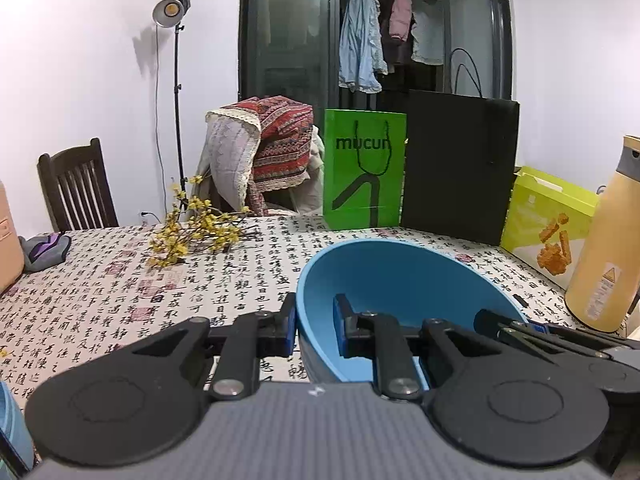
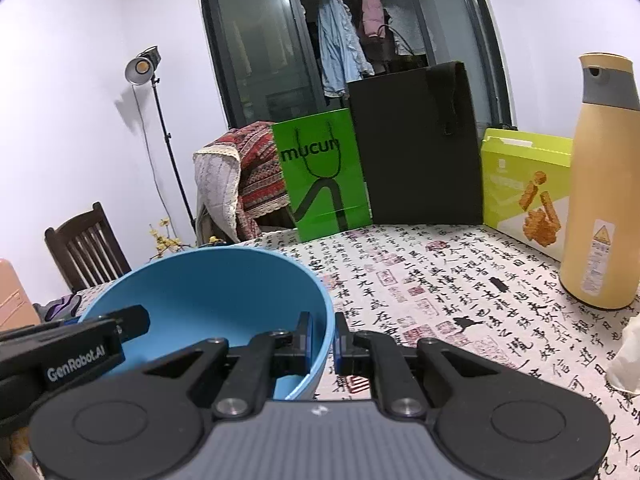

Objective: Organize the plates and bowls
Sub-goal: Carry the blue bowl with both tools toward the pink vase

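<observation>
Blue bowl (image 1: 400, 280) between both tools, left tool (image 1: 314, 330) and right tool (image 2: 323, 344) each clamped on opposite rims.

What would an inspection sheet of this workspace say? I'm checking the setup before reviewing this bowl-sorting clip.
Surface: table covered by a calligraphy-print cloth.
Job's things: one blue bowl, empty, gripped at opposite sides of its rim; no plates seen.
Clutter: yellow flower sprig, green paper bag, black paper bag, snack box, tan thermos, grey cloth.
Grippers: left gripper shut on the bowl's left rim; right gripper shut on its right rim.
Cables: lamp cord down the wall.
Surroundings: studio lamp, wooden chair, blanket-draped chair, hanging clothes behind glass doors.
</observation>
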`<control>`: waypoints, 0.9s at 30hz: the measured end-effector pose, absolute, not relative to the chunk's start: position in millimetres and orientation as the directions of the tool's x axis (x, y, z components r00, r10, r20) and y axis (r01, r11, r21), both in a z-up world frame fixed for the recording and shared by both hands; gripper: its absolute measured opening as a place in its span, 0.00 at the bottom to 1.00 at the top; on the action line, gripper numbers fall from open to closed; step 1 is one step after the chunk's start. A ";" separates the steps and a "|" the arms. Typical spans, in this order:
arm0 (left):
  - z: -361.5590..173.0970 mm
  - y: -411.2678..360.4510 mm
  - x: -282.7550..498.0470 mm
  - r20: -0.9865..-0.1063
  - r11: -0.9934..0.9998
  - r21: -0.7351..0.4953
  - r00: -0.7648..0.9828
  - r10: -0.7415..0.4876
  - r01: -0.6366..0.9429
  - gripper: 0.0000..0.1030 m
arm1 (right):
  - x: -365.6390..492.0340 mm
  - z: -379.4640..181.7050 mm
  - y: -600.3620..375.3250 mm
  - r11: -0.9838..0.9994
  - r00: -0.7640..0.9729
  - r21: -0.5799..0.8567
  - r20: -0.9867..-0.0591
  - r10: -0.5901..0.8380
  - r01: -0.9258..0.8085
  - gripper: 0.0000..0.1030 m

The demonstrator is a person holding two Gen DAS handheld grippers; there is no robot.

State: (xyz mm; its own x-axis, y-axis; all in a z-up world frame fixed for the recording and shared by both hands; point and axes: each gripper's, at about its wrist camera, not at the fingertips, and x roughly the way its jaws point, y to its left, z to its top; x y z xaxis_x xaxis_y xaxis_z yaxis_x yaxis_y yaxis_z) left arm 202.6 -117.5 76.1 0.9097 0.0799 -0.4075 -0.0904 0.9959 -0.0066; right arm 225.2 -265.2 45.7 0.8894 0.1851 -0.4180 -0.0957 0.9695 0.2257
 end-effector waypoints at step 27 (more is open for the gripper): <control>77.4 -71.1 184.4 -0.405 0.979 -0.016 0.897 0.178 -0.202 0.18 | 225.4 46.0 -213.7 0.952 0.861 0.223 -0.419 0.286 -0.208 0.10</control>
State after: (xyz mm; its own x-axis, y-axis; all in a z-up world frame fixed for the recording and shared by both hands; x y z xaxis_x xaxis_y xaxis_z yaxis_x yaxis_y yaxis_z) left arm 184.4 -71.1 77.4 0.8966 0.1784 -0.4053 -0.2020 0.9793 -0.0157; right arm 225.4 -213.7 46.0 0.8615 0.2861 -0.4195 -0.2076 0.9524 0.2233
